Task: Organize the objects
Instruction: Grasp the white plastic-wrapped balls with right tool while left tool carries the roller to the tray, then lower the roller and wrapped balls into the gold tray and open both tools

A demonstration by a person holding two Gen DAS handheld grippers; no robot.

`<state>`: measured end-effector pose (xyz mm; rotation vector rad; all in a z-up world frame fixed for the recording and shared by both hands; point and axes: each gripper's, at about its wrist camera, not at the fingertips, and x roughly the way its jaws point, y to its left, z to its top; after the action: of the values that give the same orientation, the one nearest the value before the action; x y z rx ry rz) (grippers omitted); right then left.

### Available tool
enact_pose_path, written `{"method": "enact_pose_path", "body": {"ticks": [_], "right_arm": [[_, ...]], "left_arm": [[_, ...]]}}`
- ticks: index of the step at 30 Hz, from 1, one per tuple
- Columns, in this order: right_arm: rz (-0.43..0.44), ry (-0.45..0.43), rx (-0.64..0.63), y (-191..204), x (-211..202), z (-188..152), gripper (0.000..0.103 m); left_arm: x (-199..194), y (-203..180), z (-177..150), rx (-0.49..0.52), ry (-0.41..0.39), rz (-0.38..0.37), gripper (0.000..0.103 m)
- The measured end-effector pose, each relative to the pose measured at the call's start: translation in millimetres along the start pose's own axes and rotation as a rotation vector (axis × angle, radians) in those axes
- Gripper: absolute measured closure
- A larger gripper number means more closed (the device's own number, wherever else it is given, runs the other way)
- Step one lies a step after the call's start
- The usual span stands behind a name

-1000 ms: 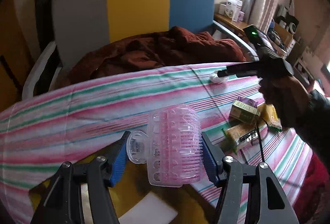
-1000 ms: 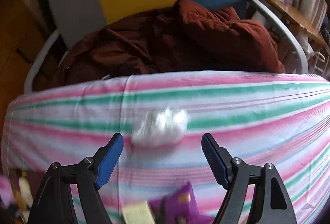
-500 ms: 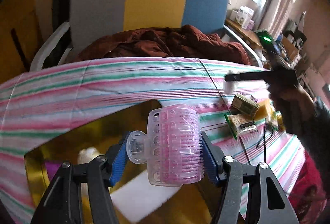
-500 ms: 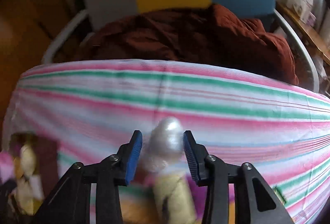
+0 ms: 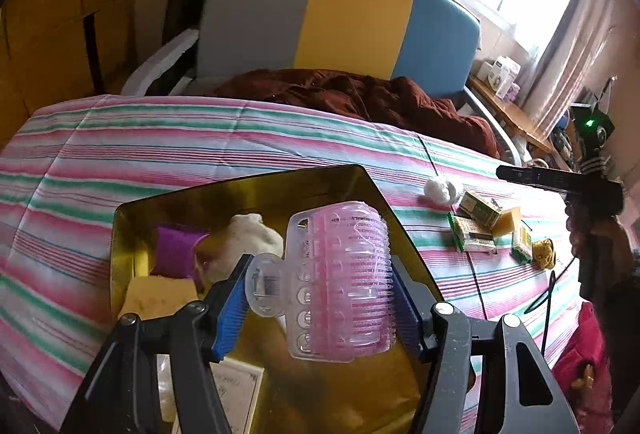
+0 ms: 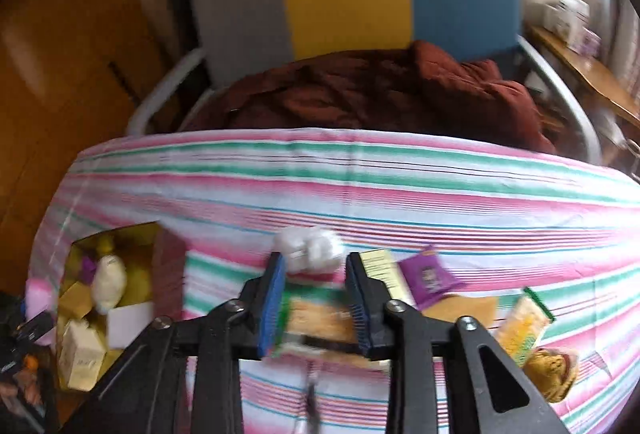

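While the left gripper hangs over the gold tray with its blue pads clamped on the sides of a pink and clear hair roller, the sorting looks to be at a drop-off step: the roller sits in the air above the tray, not yet among the things already lying there, a purple packet, a cream pouch and a yellow sponge. Over on the striped tablecloth, the right gripper has its jaws narrow and just easing apart, with a white cotton ball at the fingertips; the blur keeps me from telling whether the pads press it, and in the left wrist view the ball seems to rest on the cloth below the gripper's black tip. Several small boxes and packets lie near it, well apart from the tray. I judge that the next move for the left hand calls for lowering the roller into a bare part of the tray and letting go cleanly, since the bristles may snag on the pads. The right hand needs a surer pinch on the soft ball before carrying it across.
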<state>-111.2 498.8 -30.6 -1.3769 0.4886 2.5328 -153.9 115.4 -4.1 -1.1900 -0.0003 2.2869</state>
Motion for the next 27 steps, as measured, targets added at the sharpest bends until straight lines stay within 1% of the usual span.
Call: {"method": "enact_pose_path", "body": {"ticks": [1,2,6,9,11,12,14,15,16,19,22,25,27], "right_arm": [[0.008,0.024,0.017,-3.2,6.1,1.3,0.059],[0.007,0.038,0.013,-3.2,11.7,3.2,0.058],[0.007,0.098,-0.074,13.3,39.0,5.8,0.053],[-0.036,0.146,-0.148,29.1,69.8,6.7,0.04],[-0.049,0.192,-0.178,36.1,91.8,8.4,0.038],[-0.07,0.21,-0.195,38.8,102.3,8.3,0.035],[-0.127,0.226,-0.231,43.3,117.4,6.1,0.035],[-0.132,0.225,-0.236,43.9,120.9,5.4,0.036],[-0.126,0.229,-0.232,42.6,125.4,3.9,0.041],[-0.122,0.2,-0.208,37.7,120.9,3.4,0.047],[-0.109,0.172,-0.193,36.3,107.6,1.8,0.048],[-0.05,0.122,-0.199,45.9,79.2,-2.1,0.048],[0.004,0.085,-0.214,63.0,57.0,-4.6,0.048]], "left_arm": [[-1.5,1.3,-1.7,-0.006,-0.002,-0.002,0.039],[-2.0,2.2,-3.1,-0.009,-0.003,-0.003,0.039],[1.1,5.9,-4.9,-0.021,0.008,-0.003,0.039],[6.4,7.8,-5.1,-0.028,0.019,-0.005,0.039],[10.4,9.0,-5.3,-0.034,0.029,-0.009,0.039],[12.9,8.8,-5.6,-0.036,0.033,-0.01,0.039],[18.6,9.0,-6.4,-0.041,0.045,-0.013,0.039],[20.2,9.2,-6.6,-0.041,0.049,-0.014,0.039],[22.8,9.5,-7.0,-0.043,0.054,-0.014,0.039],[28.4,11.3,-8.6,-0.046,0.064,-0.011,0.039],[32.8,15.1,-10.3,-0.055,0.073,-0.005,0.039],[34.4,17.2,-9.4,-0.057,0.066,0.001,0.039],[34.4,17.6,-6.2,-0.059,0.053,0.005,0.039]]}}
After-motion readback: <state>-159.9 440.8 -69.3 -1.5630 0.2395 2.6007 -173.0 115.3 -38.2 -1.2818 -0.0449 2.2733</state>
